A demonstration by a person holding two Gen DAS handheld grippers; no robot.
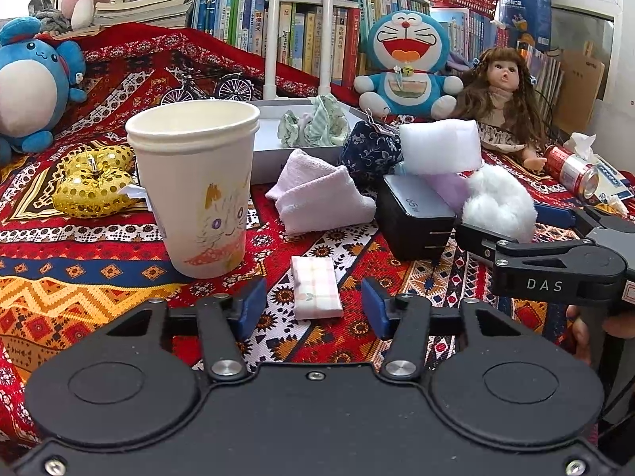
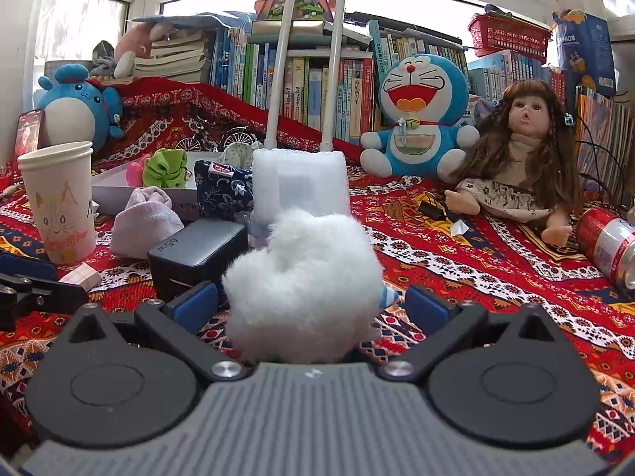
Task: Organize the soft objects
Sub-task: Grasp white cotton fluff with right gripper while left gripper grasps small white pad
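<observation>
White fluffy ball (image 2: 301, 281) sits between the right tongs (image 2: 313, 305), not squeezed yet. Left tongs (image 1: 313, 305) hold nothing, near a tissue pack (image 1: 316, 287). Most soft things still lie outside the box (image 1: 274, 150).

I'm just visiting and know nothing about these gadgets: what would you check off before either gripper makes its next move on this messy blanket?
1. White fluffy ball sits between the right gripper pads: ok.
2. Right pads pressing on it: not ok, a gap shows on each side.
3. Small pink checked packet lies ahead of the left gripper, between its pads: ok.
4. Left pads touching the packet: not ok, both are clear of it.
5. Black charger is close beside the ball and may get bumped: not ok.
6. White tray has free room: cannot tell.
</observation>
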